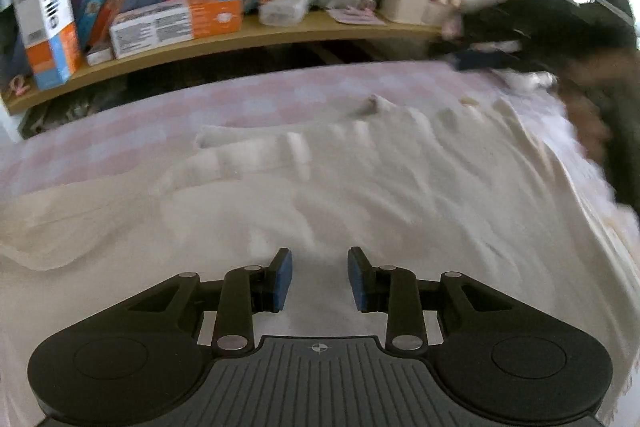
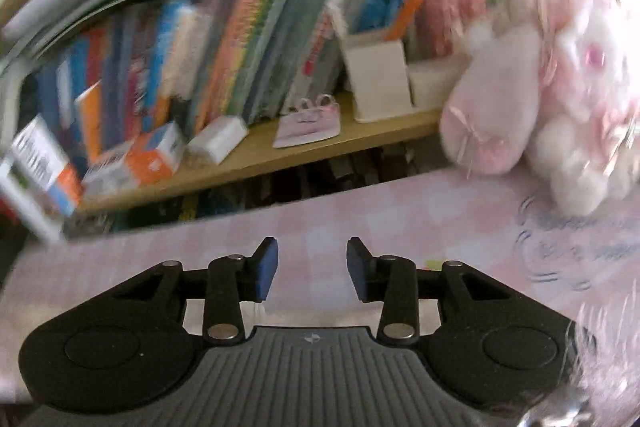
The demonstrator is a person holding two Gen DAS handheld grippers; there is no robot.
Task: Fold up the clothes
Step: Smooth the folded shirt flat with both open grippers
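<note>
while the white garment (image 1: 360,187) lies spread and creased on the pink checked bed (image 1: 100,147), no finished fold shows; folding remains, by this view. left gripper (image 1: 319,277) hovers over the cloth, jaws apart, empty. right gripper (image 2: 312,269), jaws apart, empty, faces the bookshelf (image 2: 280,147) and plush toy (image 2: 540,99).

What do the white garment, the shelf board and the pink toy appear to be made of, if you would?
White garment: thin woven fabric, likely cotton, matte, finely creased. Shelf board: light wood or laminate, smooth. Pink toy: plush, fuzzy pile.
</note>
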